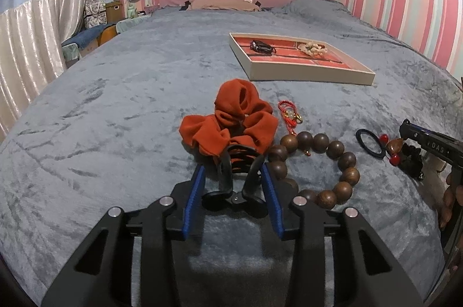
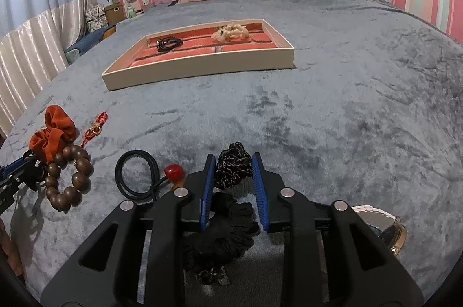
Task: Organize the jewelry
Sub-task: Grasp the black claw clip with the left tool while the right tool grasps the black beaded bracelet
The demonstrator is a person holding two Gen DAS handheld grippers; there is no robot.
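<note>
while the grey blanket [image 1: 115, 104] bears everything, the cream tray [image 1: 312, 74] at one o'clock holds a black band [image 1: 262, 47] and pale beads [image 1: 312, 49]. left gripper [image 1: 235, 176] jaws clamp a black claw clip [image 1: 237, 185], teeth toward twelve, against the orange scrunchie [image 1: 231, 121]. right gripper [image 2: 233, 176] jaws stand apart around a black braided tie [image 2: 233, 168].

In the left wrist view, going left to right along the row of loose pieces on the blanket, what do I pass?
Orange scrunchie → red cord charm → wooden bead bracelet → black hair tie ring → red and brown beads → the right tool coming in from the edge.
</note>
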